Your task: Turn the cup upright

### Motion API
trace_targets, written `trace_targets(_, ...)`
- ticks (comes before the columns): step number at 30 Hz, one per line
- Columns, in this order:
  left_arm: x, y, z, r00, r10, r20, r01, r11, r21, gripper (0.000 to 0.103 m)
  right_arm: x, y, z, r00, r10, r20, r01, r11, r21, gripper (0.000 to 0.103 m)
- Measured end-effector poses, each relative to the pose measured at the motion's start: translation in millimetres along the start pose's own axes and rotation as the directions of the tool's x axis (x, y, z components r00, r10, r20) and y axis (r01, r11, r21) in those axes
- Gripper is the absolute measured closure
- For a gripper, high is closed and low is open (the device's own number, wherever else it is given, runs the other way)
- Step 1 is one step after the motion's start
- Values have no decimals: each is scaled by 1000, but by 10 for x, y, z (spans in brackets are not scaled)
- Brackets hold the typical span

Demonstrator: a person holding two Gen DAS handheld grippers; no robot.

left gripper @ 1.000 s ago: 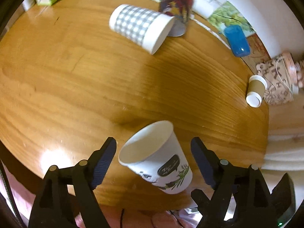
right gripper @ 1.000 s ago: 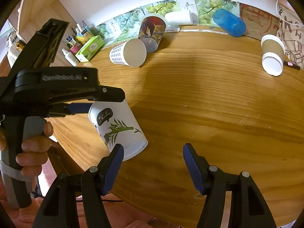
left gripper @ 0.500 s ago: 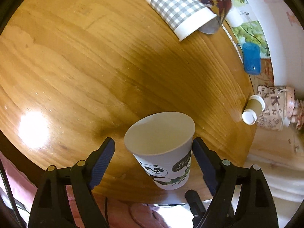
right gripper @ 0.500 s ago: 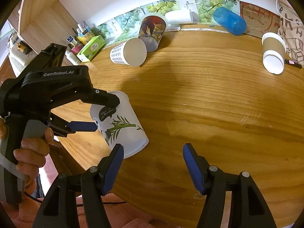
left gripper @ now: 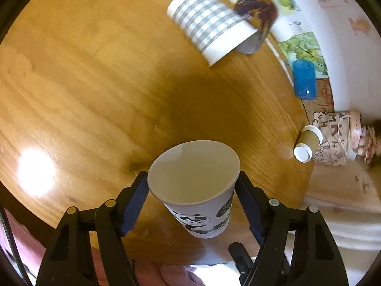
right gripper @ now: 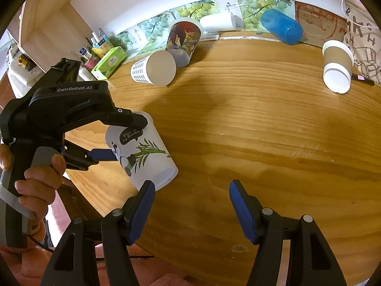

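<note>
Since half a second ago the left gripper (left gripper: pixel 191 191) has closed in on the panda cup (left gripper: pixel 197 188): its blue fingers (left gripper: pixel 133 205), which stood apart from the cup's sides then, now press against the wall on both sides just under the rim. From the left wrist view the cup's open mouth faces the camera and the base points down toward the near edge of the table (left gripper: pixel 95 83). From the right wrist view the same panda cup (right gripper: pixel 140 152) is tilted, its base up by the left gripper (right gripper: pixel 126 140) and its mouth down and to the right, close to the wood; whether the rim touches the table (right gripper: pixel 262 131) cannot be told.

To the right of it, the right gripper (right gripper: pixel 191 205) hangs over the near table edge with its fingers (right gripper: pixel 142 205) spread wide and nothing between them; the left finger's tip overlaps the cup's rim in the picture.

Farther back on the table, left to right, a checked cup (right gripper: pixel 152 69) lies on its side, a printed cup (right gripper: pixel 182 43) sits just beside it, a blue cup (right gripper: pixel 282 27) lies at the far edge, and a brown cup (right gripper: pixel 337 69) lies near the right edge.
</note>
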State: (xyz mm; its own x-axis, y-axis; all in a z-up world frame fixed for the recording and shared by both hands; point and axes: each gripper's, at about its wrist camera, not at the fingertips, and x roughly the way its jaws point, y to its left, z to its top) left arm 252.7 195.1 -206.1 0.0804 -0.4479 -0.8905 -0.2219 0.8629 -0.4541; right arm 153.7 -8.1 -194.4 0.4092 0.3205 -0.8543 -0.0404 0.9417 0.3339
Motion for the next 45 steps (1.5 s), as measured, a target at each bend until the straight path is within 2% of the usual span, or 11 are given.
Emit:
trace_targets(4,-150,-127,-29,993,38,112,-53,990,134,27,2,3,14,1000,3,5,-3,1000,2,37)
trace_targets(7,-213,-234,-92,980,65,187,-109,965,237,27,2,4,13,1000,3,8,-3,1000,10,37)
trace_targets(11,-233,-377,-223,951,87,297,-201,905,376,27,0,-12,7,1000,1,12,-2,1000,20,37)
trace_targets(15,-203,-421,-343,930,56,363,-233,854,466,27,-15,-54,-13,1000,-7,16,6,999,40,37)
trace_targets(18,-174,-447,-418,914,43,402,-264,817,513,27,-38,-100,-37,1000,-17,22,15,998,61,36)
trace_targets(21,-126,-463,-531,887,30,460,-314,771,554,27,-67,-150,-62,999,-27,29,24,996,84,35)
trace_targets(25,-110,-492,-654,872,16,489,-346,727,593,26,-105,-214,-99,998,-41,38,37,993,115,35)
trace_targets(31,-113,-507,-727,875,18,485,-353,708,612,26,-159,-289,-136,997,-52,51,44,989,144,35)
trace_targets(37,-133,-450,-796,898,21,440,-322,712,623,25,-202,-298,-187,996,-60,59,50,987,156,29)
trace_targets(41,-161,-429,-889,894,25,446,-334,702,629,22,-223,-284,-234,996,-67,61,57,986,156,23)
trace_targets(45,-206,-404,-969,900,22,436,-325,700,636,19,-237,-269,-292,996,-67,54,58,986,155,22)
